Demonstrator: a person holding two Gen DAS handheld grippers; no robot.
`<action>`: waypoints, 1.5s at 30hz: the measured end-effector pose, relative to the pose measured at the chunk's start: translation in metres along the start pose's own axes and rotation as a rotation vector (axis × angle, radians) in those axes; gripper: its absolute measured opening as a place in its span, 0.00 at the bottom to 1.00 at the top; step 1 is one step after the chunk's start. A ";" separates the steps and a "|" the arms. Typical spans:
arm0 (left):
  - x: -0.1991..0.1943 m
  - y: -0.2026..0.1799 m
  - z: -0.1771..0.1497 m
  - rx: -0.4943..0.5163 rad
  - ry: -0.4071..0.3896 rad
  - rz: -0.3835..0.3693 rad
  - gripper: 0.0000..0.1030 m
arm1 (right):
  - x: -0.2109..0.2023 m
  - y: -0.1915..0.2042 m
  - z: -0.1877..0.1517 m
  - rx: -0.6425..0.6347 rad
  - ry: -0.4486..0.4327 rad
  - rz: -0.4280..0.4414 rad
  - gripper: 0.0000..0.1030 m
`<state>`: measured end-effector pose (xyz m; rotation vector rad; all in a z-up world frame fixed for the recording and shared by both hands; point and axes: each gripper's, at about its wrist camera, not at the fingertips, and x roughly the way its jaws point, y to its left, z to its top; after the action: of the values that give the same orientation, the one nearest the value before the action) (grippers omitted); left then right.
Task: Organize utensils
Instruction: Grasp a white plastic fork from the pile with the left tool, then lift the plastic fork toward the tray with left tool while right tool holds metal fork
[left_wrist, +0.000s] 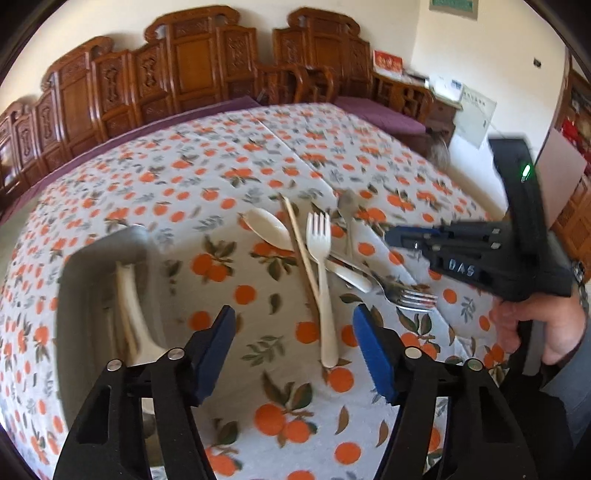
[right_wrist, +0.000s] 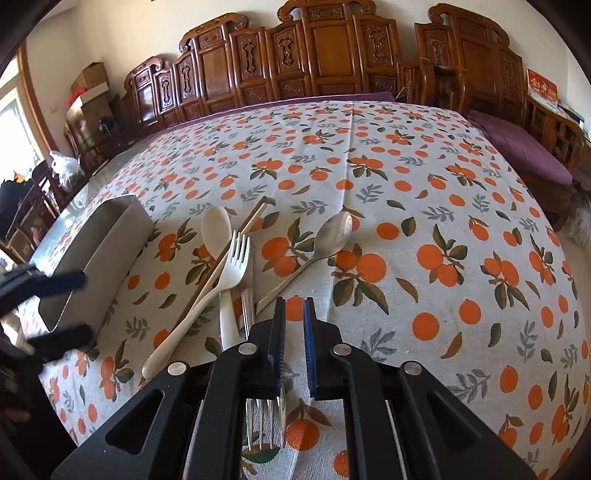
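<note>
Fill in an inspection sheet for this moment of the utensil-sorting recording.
Surface: table under an orange-print cloth.
Job's things: metal holder with a pale utensil inside; loose in a crossed pile are a white spoon, white fork, chopsticks, metal spoon, metal fork.
Clutter: nothing seen.
Grippers: left gripper open and empty over the cloth; right gripper nearly shut, empty, above the metal fork.
Cables: nothing seen.
Surroundings: carved wooden seating, purple cushion, boxes.
</note>
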<state>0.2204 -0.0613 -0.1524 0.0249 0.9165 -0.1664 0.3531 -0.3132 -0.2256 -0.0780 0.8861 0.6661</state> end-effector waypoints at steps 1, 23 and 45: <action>0.007 -0.004 0.000 0.006 0.015 -0.004 0.57 | 0.000 -0.001 0.000 0.002 -0.002 0.002 0.11; 0.050 -0.004 -0.005 -0.019 0.117 -0.027 0.09 | 0.003 -0.002 0.003 0.015 -0.007 0.037 0.11; -0.003 0.007 -0.009 -0.040 0.025 -0.027 0.09 | 0.022 0.019 -0.007 -0.070 0.073 0.060 0.19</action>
<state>0.2123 -0.0534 -0.1555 -0.0220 0.9457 -0.1732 0.3470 -0.2895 -0.2424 -0.1392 0.9386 0.7545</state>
